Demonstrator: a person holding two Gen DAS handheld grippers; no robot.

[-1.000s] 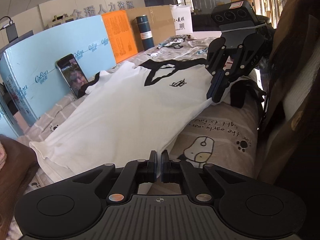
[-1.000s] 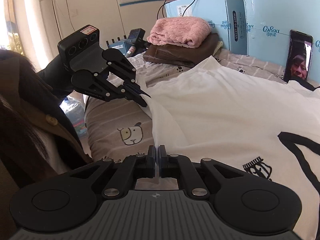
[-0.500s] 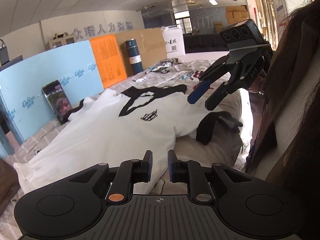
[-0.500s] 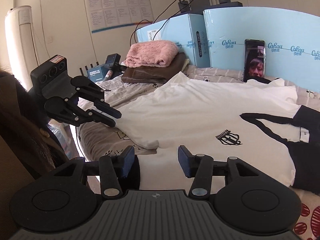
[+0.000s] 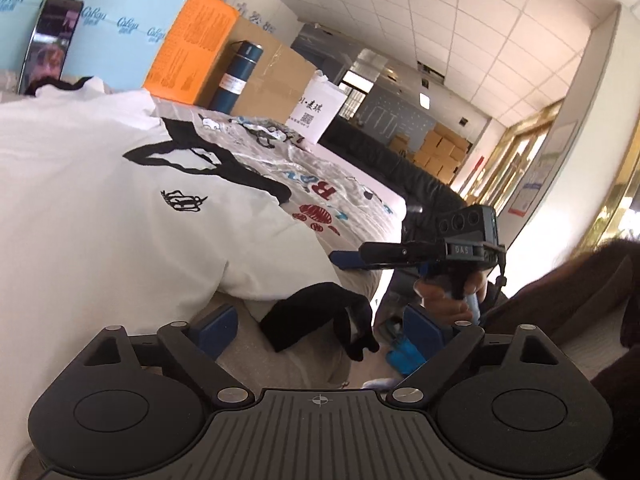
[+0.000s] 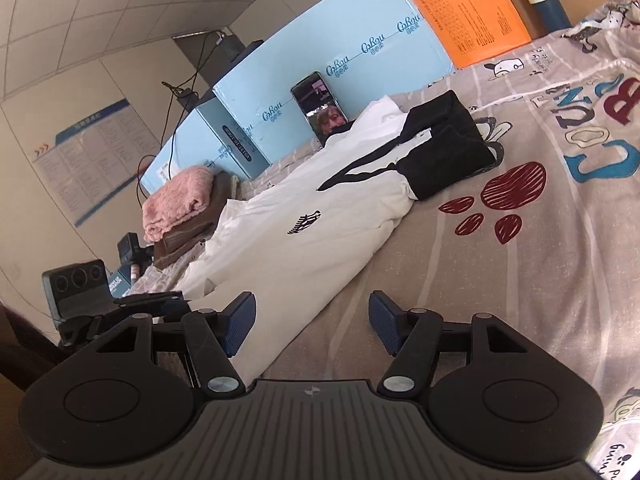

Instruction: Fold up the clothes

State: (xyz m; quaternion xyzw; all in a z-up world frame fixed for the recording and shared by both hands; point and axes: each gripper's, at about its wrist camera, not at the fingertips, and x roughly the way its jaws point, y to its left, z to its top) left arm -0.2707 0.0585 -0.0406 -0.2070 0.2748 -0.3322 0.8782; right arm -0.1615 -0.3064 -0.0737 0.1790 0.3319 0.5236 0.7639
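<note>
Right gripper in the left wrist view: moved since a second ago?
Yes. The right gripper, earlier on the white T-shirt, now hangs off it at the bed edge beside the red paw print, jaws opening, gripping nothing.

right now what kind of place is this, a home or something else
Probably an office or lobby set up for recording, not a home: a grid-tile ceiling, stacked cardboard boxes and a printed wall notice board, with a patterned grey bedsheet spread as a folding surface.

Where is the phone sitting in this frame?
The phone stands propped against the light blue board at the far edge of the bed, just behind the white T-shirt's collar; the left wrist view shows it at upper left.
</note>
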